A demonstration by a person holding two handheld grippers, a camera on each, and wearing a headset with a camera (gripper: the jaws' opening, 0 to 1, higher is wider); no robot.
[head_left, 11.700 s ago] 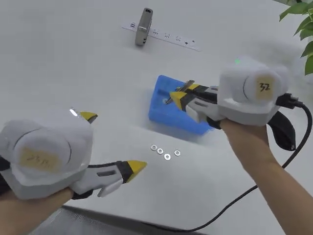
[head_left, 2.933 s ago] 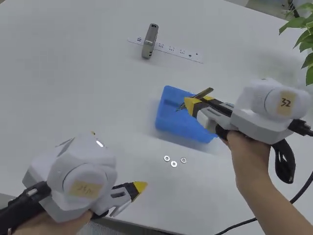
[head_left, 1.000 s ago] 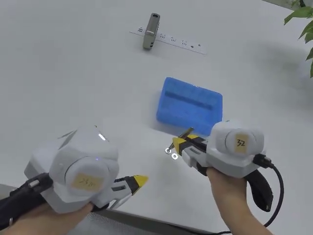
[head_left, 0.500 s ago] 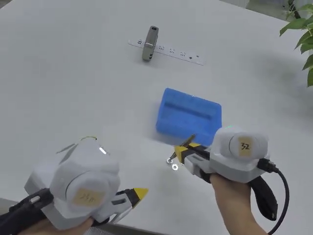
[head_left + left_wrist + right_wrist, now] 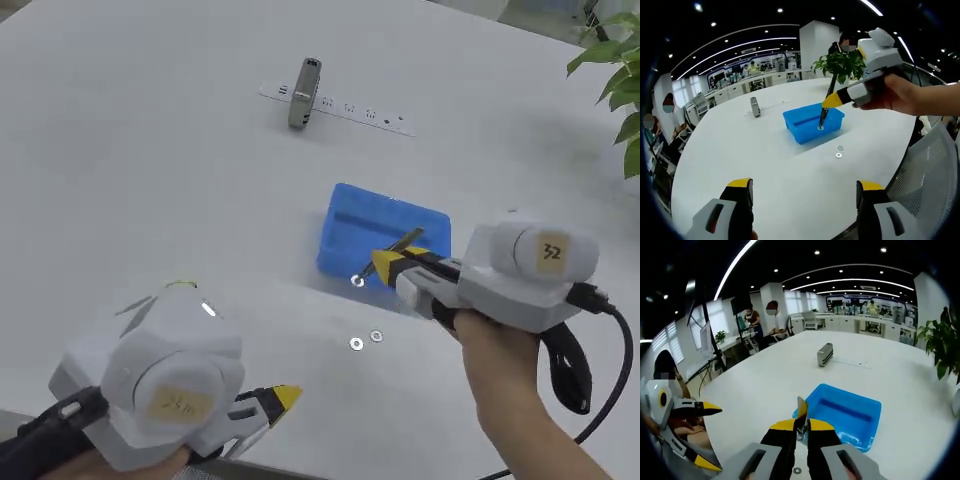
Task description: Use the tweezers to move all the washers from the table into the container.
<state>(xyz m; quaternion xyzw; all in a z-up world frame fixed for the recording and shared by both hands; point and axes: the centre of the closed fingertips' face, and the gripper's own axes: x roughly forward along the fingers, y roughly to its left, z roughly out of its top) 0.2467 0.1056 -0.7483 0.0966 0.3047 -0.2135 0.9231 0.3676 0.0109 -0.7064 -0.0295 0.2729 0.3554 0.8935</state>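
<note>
- The right gripper [image 5: 385, 264] is clamped tight on the tweezers [image 5: 408, 240].
- The pinched washer [image 5: 357, 281] sits at the tweezers' tip, right over the near edge of the blue container [image 5: 345, 215].
- A loose washer [image 5: 357, 344] and a second loose washer [image 5: 376, 336] lie side by side on the white table [image 5: 150, 150], near the container's front.
- The left gripper [image 5: 802, 186] has its jaws spread wide, holding nothing, well apart from the washers.

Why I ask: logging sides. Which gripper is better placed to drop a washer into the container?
Right. The right gripper is shut on the tweezers, whose tips seem to carry a washer at the container; the left gripper is open and empty.
</note>
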